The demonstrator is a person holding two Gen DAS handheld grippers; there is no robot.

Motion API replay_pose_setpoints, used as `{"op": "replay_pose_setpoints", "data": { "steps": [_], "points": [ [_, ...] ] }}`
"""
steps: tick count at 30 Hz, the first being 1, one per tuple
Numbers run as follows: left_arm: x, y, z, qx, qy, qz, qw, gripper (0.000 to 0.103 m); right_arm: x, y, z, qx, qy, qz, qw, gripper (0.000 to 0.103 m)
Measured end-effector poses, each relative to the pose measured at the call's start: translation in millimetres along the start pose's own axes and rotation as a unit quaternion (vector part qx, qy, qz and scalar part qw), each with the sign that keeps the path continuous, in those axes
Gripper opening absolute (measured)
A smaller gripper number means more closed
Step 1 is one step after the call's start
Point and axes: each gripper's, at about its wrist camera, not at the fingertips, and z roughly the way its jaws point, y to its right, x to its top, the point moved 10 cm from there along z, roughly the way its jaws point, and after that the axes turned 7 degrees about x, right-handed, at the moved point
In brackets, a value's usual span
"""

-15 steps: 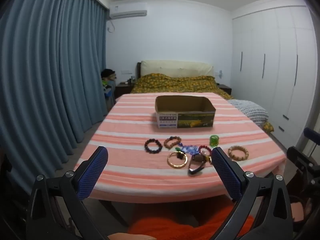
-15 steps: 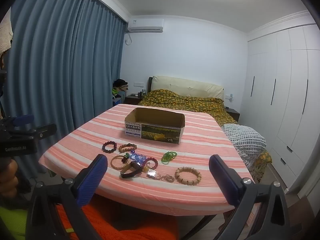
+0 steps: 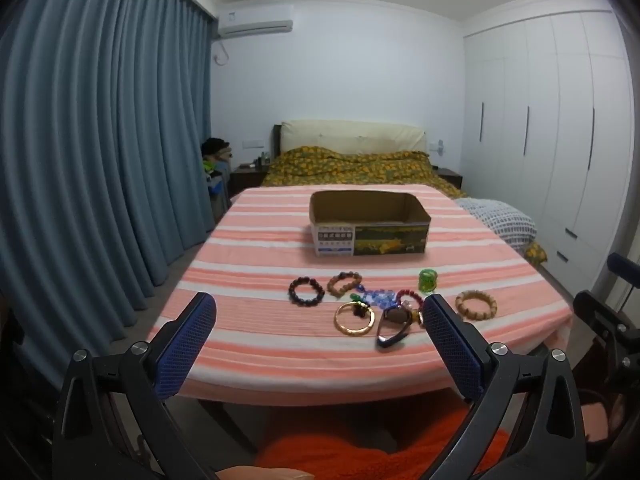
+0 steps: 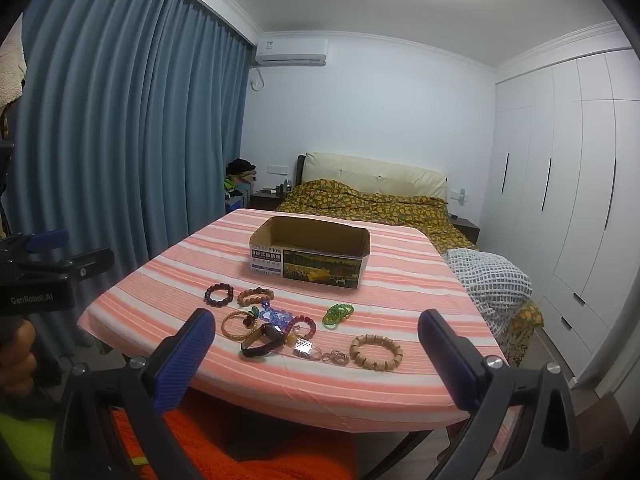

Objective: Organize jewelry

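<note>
The left gripper (image 3: 320, 344) is wide open and holds nothing. Its two blue pads (image 3: 186, 344) stick out in front of the near edge of the table (image 3: 248, 264), tipped a little down toward it. The right gripper (image 4: 316, 360) is wide open too, with nothing in it, and it also points a little down at the table from the near side. In the right view, the left gripper shows at the left edge, held by a hand (image 4: 16, 356). Both tools hang over the person's lap, which is covered in something orange (image 4: 256, 444). The table has a pink and white striped cloth. The jewelry lies in a bunch near the front edge. There is a dark bead bracelet (image 3: 306, 291) and a brown bead bracelet (image 3: 344, 283) side by side. Just in front of them lie a gold bangle (image 3: 354, 319), some blue crystal beads (image 3: 378, 297), a red bead bracelet (image 3: 409, 298) and a black watch band (image 3: 394, 326), all close together. A green bracelet (image 3: 427, 280) sits a bit to the right. A chunky wooden bracelet (image 3: 476, 304) lies by itself farther right. Behind the jewelry, in the middle of the table, stands an open cardboard box (image 3: 370, 227). Nothing shows inside it. Past the table are a bed (image 3: 360, 160), blue curtains (image 3: 100, 140) on the left and white closets (image 3: 552, 128) on the right.
</note>
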Motion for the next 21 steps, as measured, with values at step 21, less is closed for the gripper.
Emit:
{"op": "replay_pose_setpoints", "data": {
  "steps": [21],
  "points": [
    [-0.5,1.7,1.0,0.000,0.001,0.000,1.0000,0.103,0.5,-0.3,-0.6,0.000,0.002,-0.001,1.000,0.103]
  ]
}}
